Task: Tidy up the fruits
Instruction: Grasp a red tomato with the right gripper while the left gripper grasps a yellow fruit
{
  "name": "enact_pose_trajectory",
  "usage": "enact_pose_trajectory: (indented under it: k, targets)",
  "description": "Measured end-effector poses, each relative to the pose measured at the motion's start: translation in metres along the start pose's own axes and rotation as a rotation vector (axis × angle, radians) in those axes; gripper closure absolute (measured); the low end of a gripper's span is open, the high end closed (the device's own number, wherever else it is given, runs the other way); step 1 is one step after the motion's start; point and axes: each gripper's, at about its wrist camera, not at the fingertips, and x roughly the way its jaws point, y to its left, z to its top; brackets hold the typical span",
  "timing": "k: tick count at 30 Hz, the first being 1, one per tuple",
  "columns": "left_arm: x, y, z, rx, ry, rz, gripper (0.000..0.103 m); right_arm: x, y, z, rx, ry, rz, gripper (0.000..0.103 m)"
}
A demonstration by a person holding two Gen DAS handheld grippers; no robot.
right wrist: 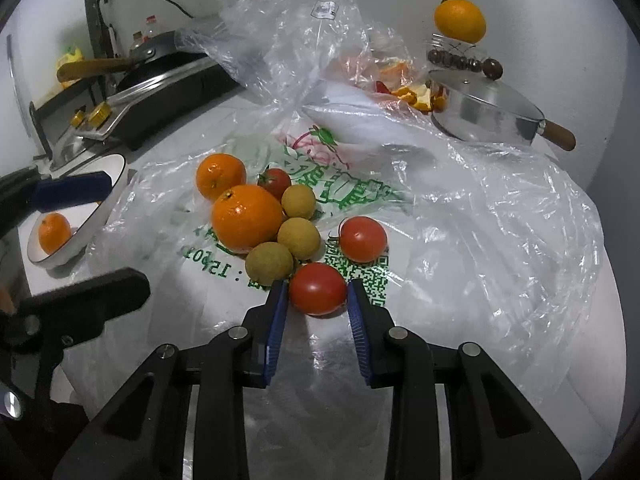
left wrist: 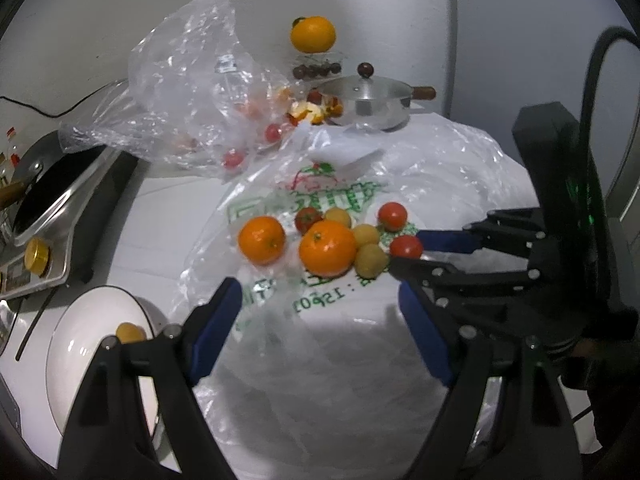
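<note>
Two oranges [left wrist: 262,239] [left wrist: 327,247], three small tomatoes and three yellowish round fruits [left wrist: 371,261] lie bunched on a printed plastic bag [left wrist: 320,196]. My right gripper [right wrist: 318,294] is shut on the nearest tomato [right wrist: 318,288], a blue pad pressing each side. It enters the left wrist view from the right, the same tomato [left wrist: 406,247] between its fingertips. My left gripper [left wrist: 318,286] stands open just in front of the larger orange [right wrist: 246,217], nothing between its fingers. A white bowl [left wrist: 80,344] at the left holds one small orange [right wrist: 54,233].
A steel lidded pot [right wrist: 480,108] with a wooden handle stands at the back, orange peel [right wrist: 412,92] beside it. An orange [right wrist: 460,19] sits on a glass jar behind. A crumpled clear bag [left wrist: 188,80] rises at the back left. A cooker with a pan [right wrist: 160,76] stands far left.
</note>
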Motion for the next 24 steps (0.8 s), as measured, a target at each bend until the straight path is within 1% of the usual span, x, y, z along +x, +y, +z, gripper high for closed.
enact_pose_trajectory:
  k: [5,8,11,13,15,18,24]
  targets:
    - [0.003,-0.010,0.003,0.034,0.001,-0.018,0.022,-0.009,-0.007,-0.002,0.014,-0.029,0.002,0.071]
    - [0.006,-0.020,0.005,0.067,0.008,-0.039,0.028,-0.018,-0.017,-0.004,0.037,-0.051,-0.008,0.071]
    - [0.011,-0.026,0.006,0.082,0.016,-0.059,0.029,-0.026,-0.027,-0.005,0.055,-0.069,-0.021,0.071]
    - [0.016,-0.030,0.007,0.091,0.026,-0.070,0.033,-0.030,-0.033,-0.006,0.067,-0.079,-0.027,0.071]
    - [0.022,-0.033,0.008,0.094,0.046,-0.091,0.042,-0.033,-0.038,-0.008,0.077,-0.085,-0.031,0.071]
    - [0.028,-0.038,0.009,0.105,0.062,-0.107,0.048,-0.035,-0.043,-0.009,0.088,-0.094,-0.031,0.071]
    - [0.044,-0.047,0.013,0.143,0.081,-0.109,0.050,-0.038,-0.052,-0.014,0.112,-0.105,-0.028,0.071]
